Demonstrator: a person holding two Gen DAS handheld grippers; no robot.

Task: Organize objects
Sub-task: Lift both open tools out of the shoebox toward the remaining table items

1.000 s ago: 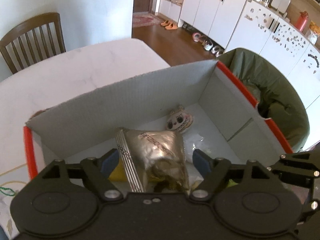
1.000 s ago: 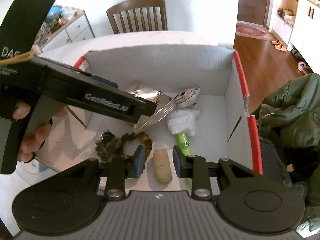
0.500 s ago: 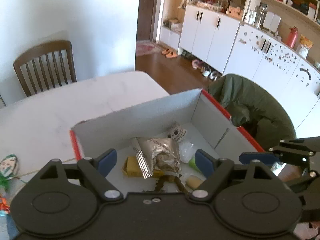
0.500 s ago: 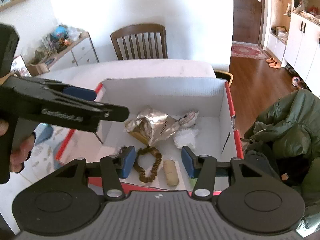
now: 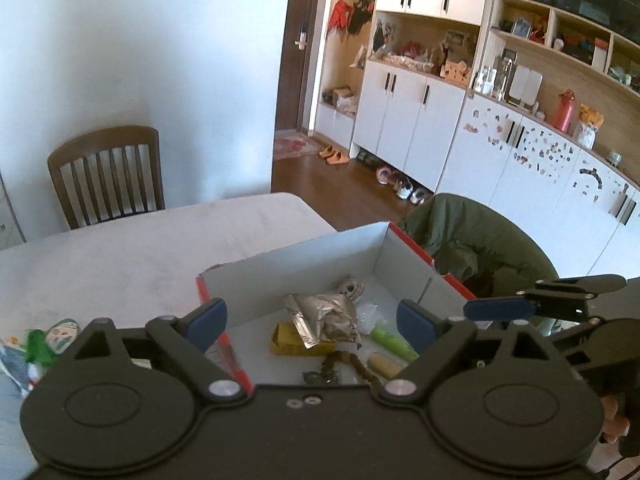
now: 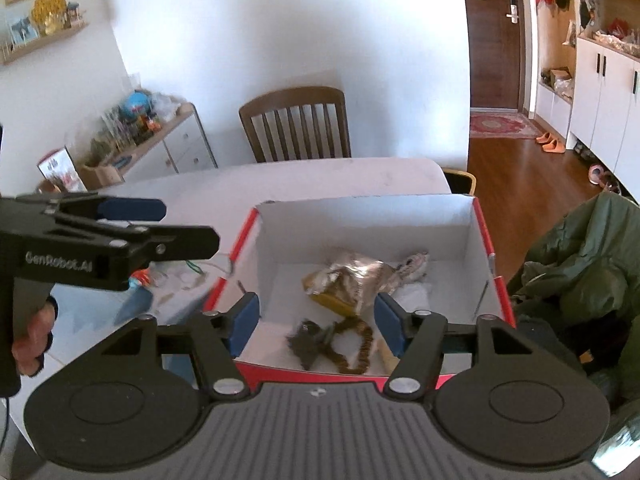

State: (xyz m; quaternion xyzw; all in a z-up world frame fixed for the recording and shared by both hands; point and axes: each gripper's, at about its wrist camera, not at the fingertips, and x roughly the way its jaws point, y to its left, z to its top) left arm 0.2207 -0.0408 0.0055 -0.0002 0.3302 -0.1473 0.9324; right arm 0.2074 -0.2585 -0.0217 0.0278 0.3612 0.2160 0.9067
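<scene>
A red-edged cardboard box [image 5: 320, 256] [image 6: 360, 216] stands on the white table. Inside it lie a silver foil packet [image 5: 324, 314] [image 6: 356, 274], a yellow block [image 5: 286, 340], a green tube [image 5: 390, 340], a brown bead string [image 6: 358, 344], a cork-like cylinder [image 5: 386, 364] and a small face toy [image 5: 352, 288]. My left gripper [image 5: 312, 316] hovers open above the box's near-left side, nothing between its fingers. My right gripper [image 6: 320, 320] is open too, raised over the box's near edge. Each gripper shows in the other's view, left gripper [image 6: 132, 220], right gripper [image 5: 520, 304].
Small loose items [image 5: 44, 340] lie on the table [image 5: 140, 256] left of the box. A wooden chair [image 5: 108, 176] stands at the far side. A green jacket [image 5: 472, 236] drapes a seat right of the box. A person's hand [image 6: 32, 336] holds the left gripper.
The left gripper let go of the foil packet, which now lies in the box, and both grippers have lifted up and back. The right gripper's fingers have spread wider.
</scene>
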